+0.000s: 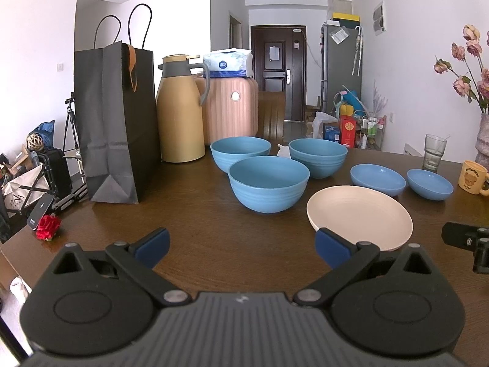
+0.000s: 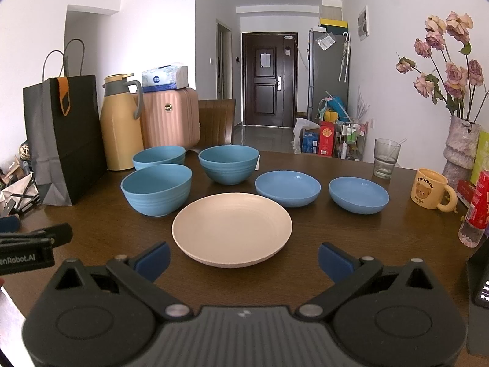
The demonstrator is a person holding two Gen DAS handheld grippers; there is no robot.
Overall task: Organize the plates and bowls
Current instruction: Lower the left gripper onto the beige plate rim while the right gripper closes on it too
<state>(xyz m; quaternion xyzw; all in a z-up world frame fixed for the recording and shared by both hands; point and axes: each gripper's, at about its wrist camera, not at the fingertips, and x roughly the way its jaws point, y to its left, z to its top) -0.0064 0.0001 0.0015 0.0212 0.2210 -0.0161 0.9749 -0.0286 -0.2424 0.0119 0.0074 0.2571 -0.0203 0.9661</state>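
Three deep blue bowls stand in a cluster on the brown table [image 1: 214,232]: a near bowl [image 1: 269,183] [image 2: 156,188], a back left bowl [image 1: 240,151] [image 2: 159,156] and a back right bowl [image 1: 318,156] [image 2: 228,164]. To their right lie two shallow blue dishes, one [image 1: 377,179] [image 2: 288,187] nearer the middle and one [image 1: 429,183] [image 2: 358,194] further right. A cream plate [image 1: 359,216] [image 2: 231,233] lies in front of them. My left gripper [image 1: 241,249] is open and empty, short of the near bowl. My right gripper [image 2: 243,258] is open and empty, its fingers either side of the plate's near rim.
A black paper bag [image 1: 113,122], a tan thermos jug [image 1: 180,110] and a pink case [image 1: 230,107] line the table's back left. At the right stand a glass [image 2: 385,158], a yellow mug [image 2: 429,189], a vase of flowers [image 2: 460,146] and a red bottle [image 2: 476,208].
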